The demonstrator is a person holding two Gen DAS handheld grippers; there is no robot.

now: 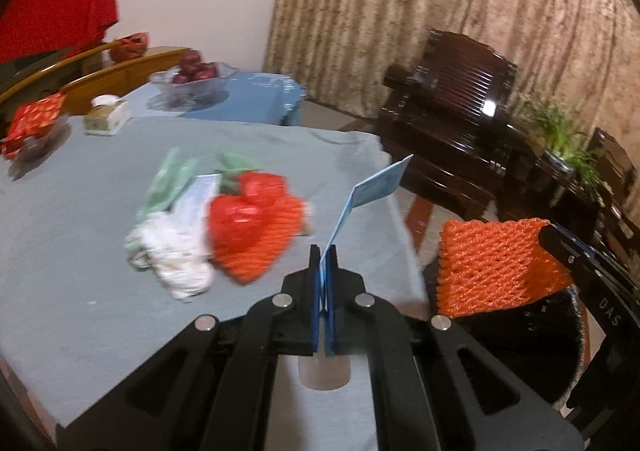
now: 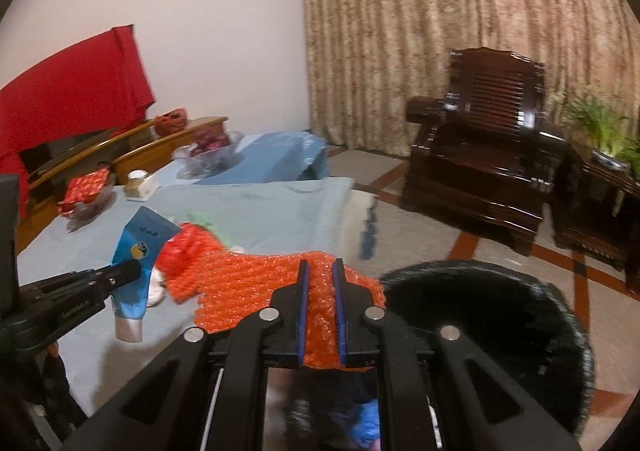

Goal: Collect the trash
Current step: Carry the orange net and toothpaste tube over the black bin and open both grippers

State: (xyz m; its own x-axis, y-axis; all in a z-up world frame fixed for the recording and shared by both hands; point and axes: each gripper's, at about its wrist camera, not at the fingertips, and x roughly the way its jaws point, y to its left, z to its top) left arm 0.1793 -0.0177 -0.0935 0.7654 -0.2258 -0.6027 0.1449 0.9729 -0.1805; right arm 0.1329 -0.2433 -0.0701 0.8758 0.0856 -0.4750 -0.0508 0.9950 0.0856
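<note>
Left gripper [image 1: 325,251] clamps blue tube [image 2: 138,251], right gripper [image 2: 320,265] clamps orange net [image 2: 256,279] — both beside bin [image 2: 492,335], likely for dropping.

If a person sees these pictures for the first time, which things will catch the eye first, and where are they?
First comes the orange foam net, pinched in the right gripper above the black bin beside the table. Next is the blue tube, clamped in the left gripper over the table's near edge. Behind them a bright pile of red, orange and white trash lies on the grey tablecloth.
</note>
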